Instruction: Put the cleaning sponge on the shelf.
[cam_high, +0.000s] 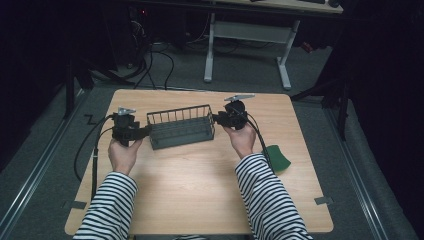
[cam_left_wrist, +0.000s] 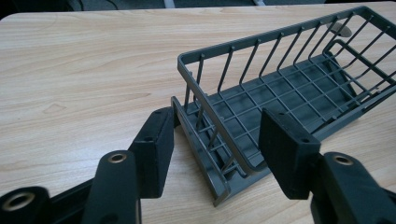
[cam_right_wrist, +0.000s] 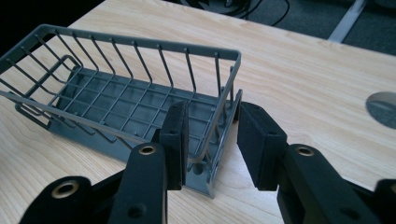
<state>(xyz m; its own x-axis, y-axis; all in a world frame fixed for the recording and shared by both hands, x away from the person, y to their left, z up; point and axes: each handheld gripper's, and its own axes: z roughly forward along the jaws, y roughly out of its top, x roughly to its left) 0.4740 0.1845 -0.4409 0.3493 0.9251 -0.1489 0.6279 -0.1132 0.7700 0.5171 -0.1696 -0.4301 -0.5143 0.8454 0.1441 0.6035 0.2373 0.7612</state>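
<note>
A grey wire basket (cam_high: 181, 131) stands on the wooden table (cam_high: 200, 175), its long side across it. My left gripper (cam_high: 145, 131) is at its left end. In the left gripper view the jaws stand wide apart, open, astride the basket's (cam_left_wrist: 280, 98) end wall, one pad (cam_left_wrist: 156, 149) outside and one pad (cam_left_wrist: 285, 154) inside. My right gripper (cam_high: 216, 119) is at the right end. In the right gripper view its jaws straddle that end wall of the basket (cam_right_wrist: 130, 98), with a narrower gap. The outer pad (cam_right_wrist: 259, 144) is close against the wall; the gripper (cam_right_wrist: 212, 130) still looks open.
A dark green object (cam_high: 277, 157) lies near the table's right edge, beside the right forearm. A grey round patch (cam_right_wrist: 383, 107) is set in the tabletop beyond the basket. A desk frame (cam_high: 250, 35) and cables are on the floor behind the table.
</note>
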